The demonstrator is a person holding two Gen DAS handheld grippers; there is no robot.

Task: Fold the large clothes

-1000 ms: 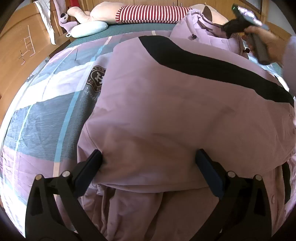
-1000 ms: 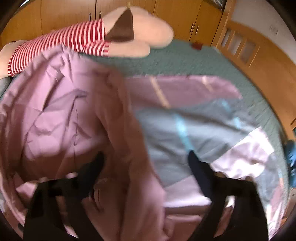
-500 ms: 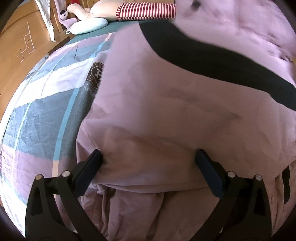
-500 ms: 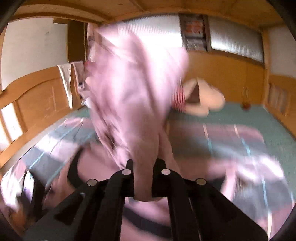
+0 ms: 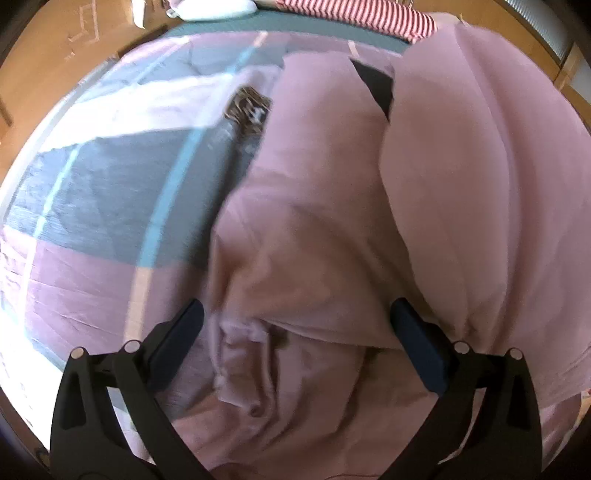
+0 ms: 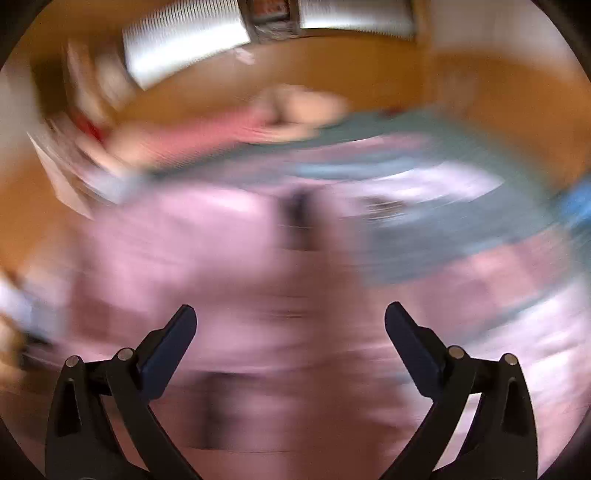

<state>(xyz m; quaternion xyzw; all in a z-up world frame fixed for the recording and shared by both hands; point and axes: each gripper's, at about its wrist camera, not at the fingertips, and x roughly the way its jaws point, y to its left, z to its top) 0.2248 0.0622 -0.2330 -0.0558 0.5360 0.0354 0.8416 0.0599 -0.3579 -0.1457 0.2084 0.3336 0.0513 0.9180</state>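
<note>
Garment: I see the large pink garment (image 5: pixel 369 229) spread over the right and middle of the bed, bunched into soft folds, with a black stripe (image 5: pixel 375 86) showing near its far end where one fold lies over another.
Garment, right view: through heavy blur I make out the same pink cloth (image 6: pixel 229 266) filling the lower middle, with a dark streak on it; I cannot read its folds here.
Left claw: my left claw (image 5: pixel 295 328) points steeply down at the cloth with its jaws spread wide. The fingers (image 5: pixel 417 347) stand either side of a rumpled ridge of fabric, and I see no pinch on it.
Right claw: my right claw (image 6: pixel 291 332) is opening, jaws far apart, and I see no cloth caught between them; the pink fabric lies beyond the fingers (image 6: pixel 170 343).
Bed: the quilt (image 5: pixel 110 192) under the garment is patterned in grey, pink and white blocks with pale blue lines, bare on the left side.
Far end: a red-and-white striped soft toy (image 5: pixel 354 14) lies across the head of the bed, just beyond the garment.
Surroundings: wooden panelling (image 6: pixel 480 92) behind the bed, blurred in the right view.
</note>
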